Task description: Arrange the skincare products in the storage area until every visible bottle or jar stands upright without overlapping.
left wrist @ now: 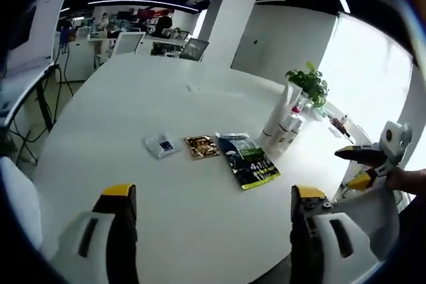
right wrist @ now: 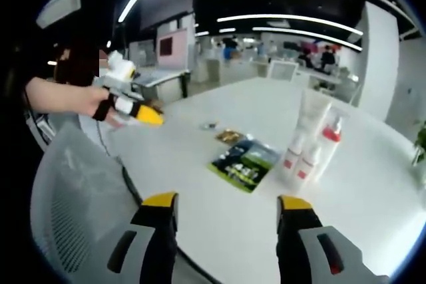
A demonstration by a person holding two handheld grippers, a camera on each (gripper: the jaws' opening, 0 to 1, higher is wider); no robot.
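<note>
1. Both tools are held above the near edge of the white table (left wrist: 133, 98), with nothing between the jaws of either. The left gripper (left wrist: 208, 197) has its jaws wide apart at the 6 o'clock edge of the left gripper view; the right gripper (right wrist: 226, 207) stands likewise open at 6 o'clock in the right gripper view.

2. The skincare products, a cluster of white tubes and bottles (left wrist: 283, 124), sit toward 2 o'clock in the left gripper view, just in front of a small potted plant (left wrist: 309, 84). In the right gripper view the same cluster (right wrist: 311, 141) lies at about 3 o'clock. They look upright and packed close together, some touching.

3. Three flat packets lie beside them: a dark green pouch (left wrist: 247, 159), a gold-brown sachet (left wrist: 201, 146) and a small pale sachet (left wrist: 162, 144).

4. Judging from this, the step in hand is the approach: neither tool is near the bottles. The next move calls for reaching forward across the table and closing on one bottle low on its body, so its neighbours are not toppled.

5. Hard to make out: how many bottles the cluster holds, whether any lean or overlap, and what the labels say. No marked storage area is evident. A mesh chair back (right wrist: 73, 197) covers the lower left of the right gripper view.
</note>
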